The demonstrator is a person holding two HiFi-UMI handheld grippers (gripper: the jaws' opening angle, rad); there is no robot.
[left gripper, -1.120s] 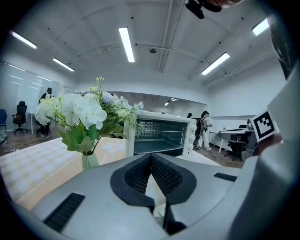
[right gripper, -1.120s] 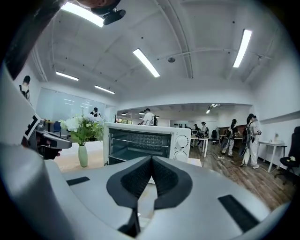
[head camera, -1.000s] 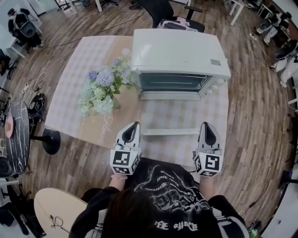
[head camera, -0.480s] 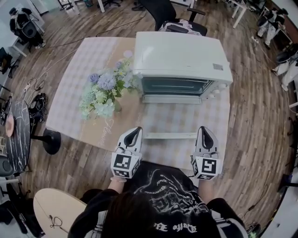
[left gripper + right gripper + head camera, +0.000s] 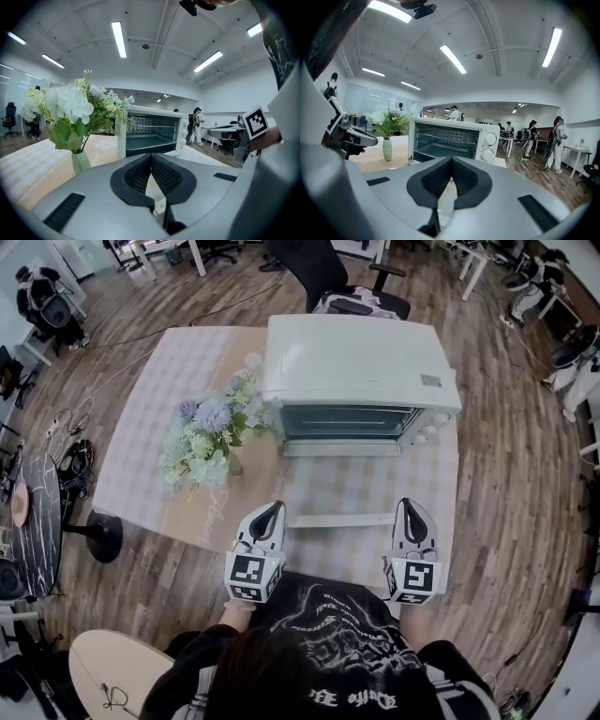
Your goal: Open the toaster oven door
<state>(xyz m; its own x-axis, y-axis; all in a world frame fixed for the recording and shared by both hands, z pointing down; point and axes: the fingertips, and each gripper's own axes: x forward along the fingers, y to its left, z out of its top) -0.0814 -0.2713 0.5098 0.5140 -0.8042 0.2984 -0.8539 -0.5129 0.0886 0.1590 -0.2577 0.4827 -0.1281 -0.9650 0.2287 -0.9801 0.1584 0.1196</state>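
**Table** (image 5: 150,442): checked cloth over the top, standing on a wood-plank floor (image 5: 506,512).

**Toaster oven** (image 5: 361,362): white, at the table's 12 o'clock edge in the head view, with its front facing the person. The cavity is exposed, and the racks show inside it in both gripper views.

**Door** (image 5: 342,486): clear glass, swung down flat toward 6 o'clock from the oven front.

**Handle** (image 5: 342,519): a white bar along the door's near edge, lying between the two grippers. Each end is just beside a gripper tip; contact cannot be told.

**Knobs** (image 5: 490,139): white, stacked on the panel at 3 o'clock of the cavity.

**Flowers** (image 5: 211,427): white, lilac and green, in a pale vase (image 5: 80,161), at 9 o'clock of the oven and just beside its left wall.

**Left gripper** (image 5: 272,506): at 7 o'clock of the oven, at the table's near edge, pointing toward 12 o'clock. The jaws are pressed together with nothing between them, and the ribbed pads (image 5: 140,174) meet at the tip.

**Right gripper** (image 5: 410,503): at 5 o'clock of the oven, level with the left one and pointing the same way. The jaws are pressed together and empty.

**Person** (image 5: 328,652): dark printed shirt, at the table's 6 o'clock side.

**Office chair** (image 5: 323,263): black, beyond the table at 12 o'clock.
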